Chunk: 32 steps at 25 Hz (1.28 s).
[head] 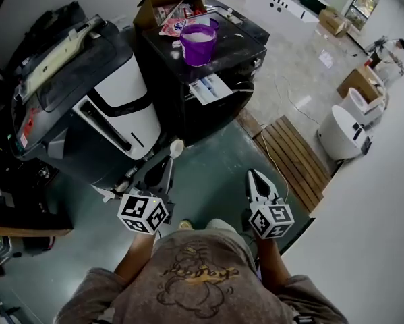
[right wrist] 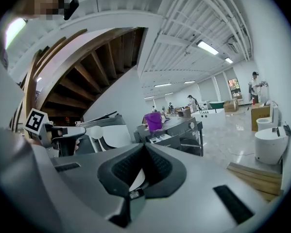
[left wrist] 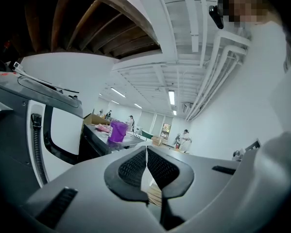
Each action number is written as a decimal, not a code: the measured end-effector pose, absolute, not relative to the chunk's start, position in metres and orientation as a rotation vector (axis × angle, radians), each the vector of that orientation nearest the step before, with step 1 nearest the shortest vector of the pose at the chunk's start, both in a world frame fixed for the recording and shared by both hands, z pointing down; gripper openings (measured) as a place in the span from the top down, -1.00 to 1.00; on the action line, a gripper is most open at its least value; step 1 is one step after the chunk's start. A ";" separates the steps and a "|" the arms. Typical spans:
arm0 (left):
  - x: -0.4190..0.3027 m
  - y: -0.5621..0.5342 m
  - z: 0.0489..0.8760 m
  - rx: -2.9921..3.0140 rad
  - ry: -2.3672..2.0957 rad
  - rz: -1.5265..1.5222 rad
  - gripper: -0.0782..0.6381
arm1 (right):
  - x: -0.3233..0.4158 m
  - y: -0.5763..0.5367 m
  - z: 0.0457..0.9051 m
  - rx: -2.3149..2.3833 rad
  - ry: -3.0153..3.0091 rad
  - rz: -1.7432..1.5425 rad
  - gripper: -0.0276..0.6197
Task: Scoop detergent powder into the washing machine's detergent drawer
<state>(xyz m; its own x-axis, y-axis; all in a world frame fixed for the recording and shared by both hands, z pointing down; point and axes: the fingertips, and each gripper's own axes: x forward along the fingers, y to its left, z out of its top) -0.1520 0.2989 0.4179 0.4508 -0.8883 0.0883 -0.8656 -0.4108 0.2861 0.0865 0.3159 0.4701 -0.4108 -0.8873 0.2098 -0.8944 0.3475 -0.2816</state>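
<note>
Two grippers, one purple cup (head: 197, 44) at 12 o'clock.
Your left gripper (head: 168, 162) pinched one white scoop (head: 177, 147), its bowl unseen in that gripper's view; your right gripper (head: 254, 175) was closed, empty.

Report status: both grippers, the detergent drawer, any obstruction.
Left hand-held gripper shut on white scoop. Right hand-held gripper shut, empty. Detergent drawer open, purple cup of powder on washer top. Nothing between grippers and washer.

bucket (head: 198, 44) on washer (head: 245, 46) | box (head: 162, 5) behind bucket | drawer (head: 210, 88) — washer front | scoop (head: 177, 147) in left tool (head: 169, 159)
</note>
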 end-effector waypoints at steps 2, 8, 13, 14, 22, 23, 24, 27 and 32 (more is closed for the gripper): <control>-0.157 0.292 0.417 2.429 -1.485 -0.119 0.71 | 0.080 0.313 0.470 1.711 -2.556 0.549 0.94; -0.174 0.270 0.422 2.431 -1.467 -0.130 0.71 | 0.061 0.300 0.475 1.721 -2.542 0.560 0.94; -0.182 0.246 0.421 2.429 -1.461 -0.151 0.71 | 0.054 0.275 0.473 1.729 -2.545 0.540 0.93; -0.184 0.240 0.421 2.424 -1.457 -0.161 0.71 | 0.052 0.268 0.472 1.729 -2.548 0.537 0.94; -0.187 0.180 0.425 2.415 -1.479 -0.170 0.71 | 0.050 0.199 0.471 1.698 -2.581 0.534 0.93; -0.186 0.171 0.427 2.412 -1.483 -0.166 0.71 | 0.050 0.188 0.471 1.694 -2.587 0.535 0.93; -0.185 0.163 0.428 2.409 -1.486 -0.163 0.71 | 0.051 0.178 0.471 1.691 -2.592 0.536 0.93; -0.182 0.134 0.429 2.398 -1.496 -0.152 0.71 | 0.054 0.146 0.469 1.680 -2.606 0.536 0.93; -0.174 0.083 0.421 2.392 -1.515 -0.140 0.71 | 0.060 0.089 0.463 1.660 -2.622 0.536 0.93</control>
